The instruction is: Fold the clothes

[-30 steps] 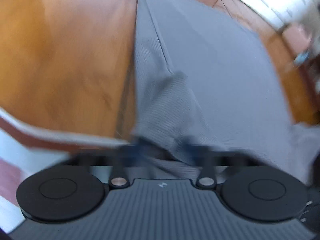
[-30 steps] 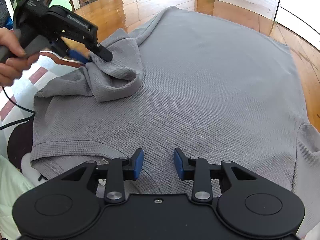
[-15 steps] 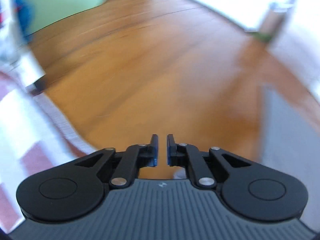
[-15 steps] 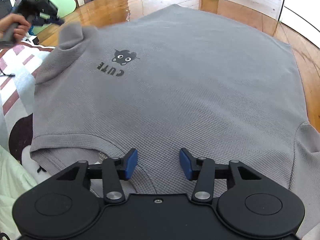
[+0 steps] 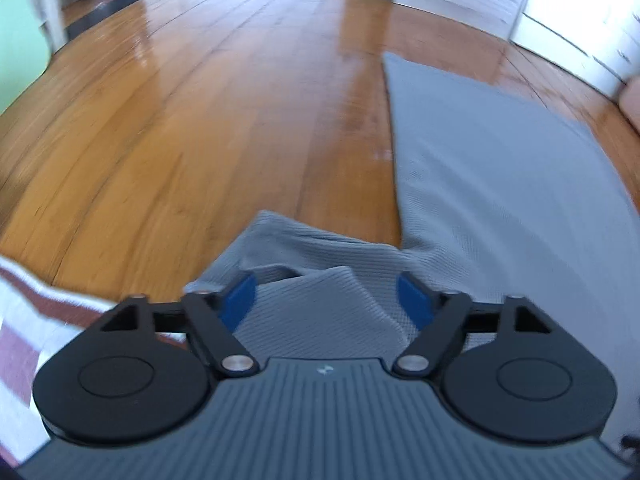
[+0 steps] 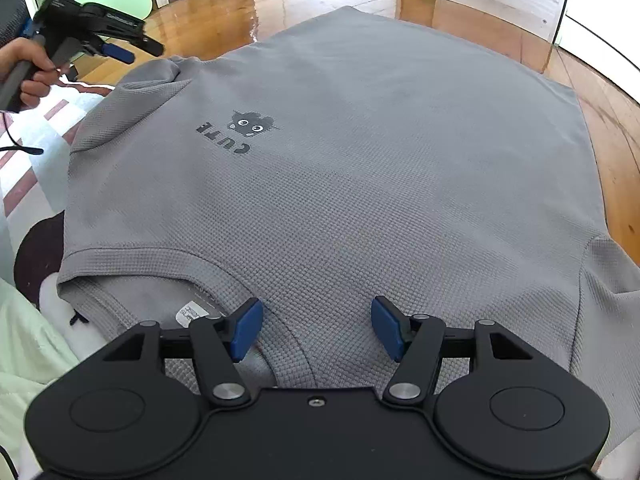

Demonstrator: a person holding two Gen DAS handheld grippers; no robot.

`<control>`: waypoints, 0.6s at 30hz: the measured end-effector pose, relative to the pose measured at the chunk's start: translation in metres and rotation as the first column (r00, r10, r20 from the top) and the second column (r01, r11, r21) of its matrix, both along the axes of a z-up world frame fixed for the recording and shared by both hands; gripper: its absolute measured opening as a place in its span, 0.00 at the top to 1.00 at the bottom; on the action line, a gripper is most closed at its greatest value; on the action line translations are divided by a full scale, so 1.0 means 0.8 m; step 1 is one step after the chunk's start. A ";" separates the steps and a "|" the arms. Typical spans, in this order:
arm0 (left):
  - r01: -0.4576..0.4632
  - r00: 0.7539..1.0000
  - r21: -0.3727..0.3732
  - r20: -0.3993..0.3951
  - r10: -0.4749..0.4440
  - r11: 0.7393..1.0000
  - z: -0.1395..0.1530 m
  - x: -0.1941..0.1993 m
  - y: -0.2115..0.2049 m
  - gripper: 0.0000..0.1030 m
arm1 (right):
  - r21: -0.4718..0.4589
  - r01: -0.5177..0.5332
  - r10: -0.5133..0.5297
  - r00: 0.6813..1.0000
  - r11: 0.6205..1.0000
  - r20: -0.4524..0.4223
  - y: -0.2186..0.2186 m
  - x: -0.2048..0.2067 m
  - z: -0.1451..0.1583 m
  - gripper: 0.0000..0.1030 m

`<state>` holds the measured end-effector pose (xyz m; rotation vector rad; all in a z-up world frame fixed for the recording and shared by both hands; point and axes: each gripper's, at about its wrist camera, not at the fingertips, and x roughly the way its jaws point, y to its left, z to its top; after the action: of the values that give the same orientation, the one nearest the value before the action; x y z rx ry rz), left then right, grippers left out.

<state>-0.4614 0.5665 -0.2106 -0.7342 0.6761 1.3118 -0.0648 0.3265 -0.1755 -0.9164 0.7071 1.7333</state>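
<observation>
Now the grey T-shirt point(image 6: 360, 168) lies spread, print up, on the wooden floor point(image 5: 180, 120); the left tongs point(image 5: 326, 300) are opening over its rumpled sleeve point(image 5: 316, 280), pinching nothing; the right tongs point(image 6: 316, 328) are opening at the collar point(image 6: 224, 276), empty; the sleeve probably should be smoothed flat before folding.

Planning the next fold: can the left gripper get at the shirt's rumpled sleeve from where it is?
Probably yes. The left gripper, jaws opening and gripping nothing, hangs right over the sleeve of the gray T-shirt, with nothing lying between.
</observation>
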 end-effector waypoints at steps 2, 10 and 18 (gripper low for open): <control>0.027 0.999 0.009 -0.020 -0.027 1.000 -0.013 0.011 0.013 0.17 | 0.006 0.029 -0.029 1.000 1.000 0.000 -0.005 -0.001 0.000 0.36; -0.224 0.973 0.079 0.069 0.219 0.971 0.013 -0.072 -0.018 0.97 | 0.009 0.060 -0.060 0.998 0.998 0.007 -0.022 -0.008 -0.003 0.36; -0.409 0.887 -0.174 0.156 0.435 0.896 -0.052 -0.141 -0.045 0.88 | -0.010 0.064 -0.064 0.998 0.998 0.023 -0.017 -0.008 -0.005 0.36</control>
<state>-0.5743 0.5305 -0.2520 -1.1531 0.4643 1.5757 -0.0709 0.3126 -0.1791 -0.9102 0.7245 1.6618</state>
